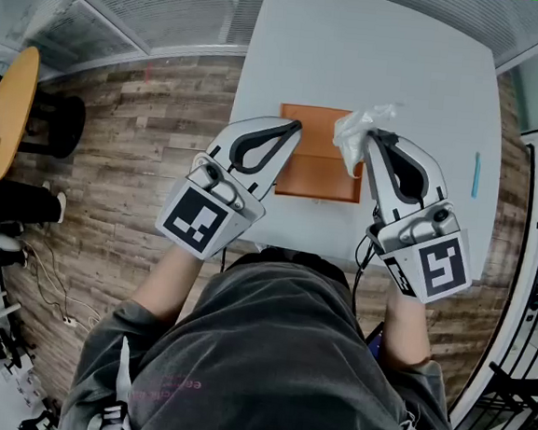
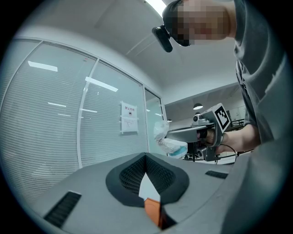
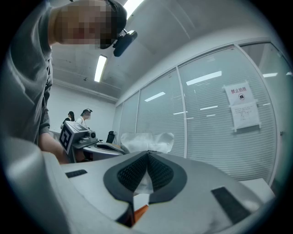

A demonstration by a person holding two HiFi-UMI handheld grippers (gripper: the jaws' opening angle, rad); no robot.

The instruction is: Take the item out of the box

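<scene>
Item [image 1: 358,133], a crumpled white plastic bag with something pale blue inside, hangs from the tips of the right gripper over the box's upper right corner, right of centre in the head view. In the left gripper view it hangs in the air above table [image 1: 358,49] level, so the lifting-out looks largely done. What seems left is to carry it clear of the box and set it down.

At centre left of the head view, the left gripper [image 1: 295,126] reaches forward with its fingers together. The tips sit at the upper left corner of the box [image 1: 312,176], apparently steadying it. Whether they pinch its edge I cannot tell: in its own view the tips meet, with only table and a bit of orange showing through the loop below them.

The box lies flat at mid-table, orange, with a crease across it.

The right gripper [image 1: 373,134] also points forward and roughly level, its fingers clamped on the bag's plastic. Both forearms extend from the person's body at the bottom of the frame.
</scene>
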